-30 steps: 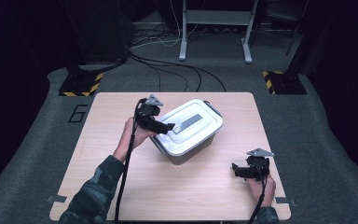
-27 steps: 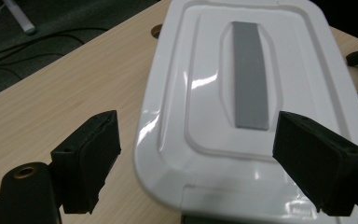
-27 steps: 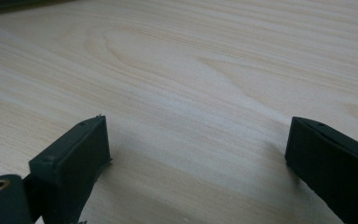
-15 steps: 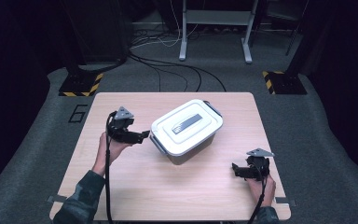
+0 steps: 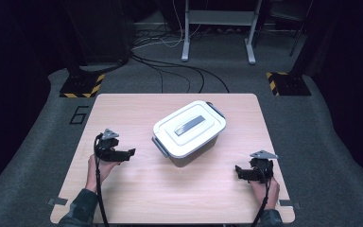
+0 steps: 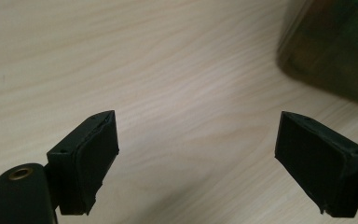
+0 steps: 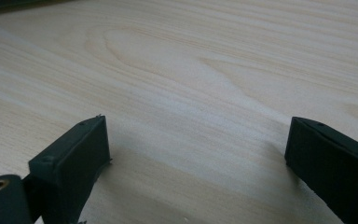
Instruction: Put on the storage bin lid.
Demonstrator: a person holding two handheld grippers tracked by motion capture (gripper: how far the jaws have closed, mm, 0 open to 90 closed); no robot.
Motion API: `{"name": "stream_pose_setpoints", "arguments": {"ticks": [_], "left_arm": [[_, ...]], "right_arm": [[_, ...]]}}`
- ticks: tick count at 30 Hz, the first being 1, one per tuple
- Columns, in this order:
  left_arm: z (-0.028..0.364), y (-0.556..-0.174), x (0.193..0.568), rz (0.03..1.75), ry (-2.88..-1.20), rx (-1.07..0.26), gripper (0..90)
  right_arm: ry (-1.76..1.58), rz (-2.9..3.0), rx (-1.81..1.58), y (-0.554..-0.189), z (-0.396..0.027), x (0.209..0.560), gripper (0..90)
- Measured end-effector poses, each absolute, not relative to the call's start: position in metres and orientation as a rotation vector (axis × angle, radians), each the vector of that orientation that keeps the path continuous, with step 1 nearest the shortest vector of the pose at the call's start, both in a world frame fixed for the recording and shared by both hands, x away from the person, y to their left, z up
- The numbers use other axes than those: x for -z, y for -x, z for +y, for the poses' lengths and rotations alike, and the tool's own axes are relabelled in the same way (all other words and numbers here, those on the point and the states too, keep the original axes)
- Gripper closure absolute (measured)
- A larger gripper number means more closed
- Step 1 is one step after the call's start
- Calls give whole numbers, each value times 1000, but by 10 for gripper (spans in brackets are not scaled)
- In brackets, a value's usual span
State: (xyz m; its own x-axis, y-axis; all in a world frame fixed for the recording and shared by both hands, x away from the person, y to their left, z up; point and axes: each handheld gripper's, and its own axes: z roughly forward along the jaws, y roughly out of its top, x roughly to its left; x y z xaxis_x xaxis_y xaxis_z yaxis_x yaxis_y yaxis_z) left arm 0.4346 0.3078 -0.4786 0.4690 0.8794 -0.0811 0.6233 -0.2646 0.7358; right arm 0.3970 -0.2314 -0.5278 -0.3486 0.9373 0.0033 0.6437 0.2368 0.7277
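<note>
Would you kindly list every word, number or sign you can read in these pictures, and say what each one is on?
"6": a dark numeral on the grey floor mat, left of the wooden table.
The grey panel on the storage box lid is too small and blurred to read.

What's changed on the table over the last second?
The left gripper came off the box lid and drew back toward the table's near left, jaws open, nothing between them. The box, lid on, and the right gripper stayed put.
</note>
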Motion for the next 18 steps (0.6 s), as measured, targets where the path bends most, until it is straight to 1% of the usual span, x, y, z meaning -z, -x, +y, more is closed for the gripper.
{"name": "stream_pose_setpoints", "arguments": {"ticks": [5,7,8,10,13,16,18], "left_arm": [[321,-431,506,1316,-1987,-441,129],[324,-430,511,1329,-1995,-436,125],[328,-428,520,1354,-1990,-445,122],[331,-425,524,1349,-1972,-492,116],[332,-423,525,1349,-1963,-504,105],[331,-418,529,1329,-1972,-575,106],[331,-418,529,1329,-1974,-580,102]], "right_arm": [[-1446,2079,-900,-397,-231,528,57],[-1447,2079,-900,-397,-231,528,57],[-1447,2079,-901,-397,-231,528,57],[-1447,2079,-901,-397,-231,528,57],[-1447,2079,-901,-397,-231,528,57],[-1448,2079,-901,-397,-231,528,57],[-1447,2079,-901,-397,-231,528,56]]}}
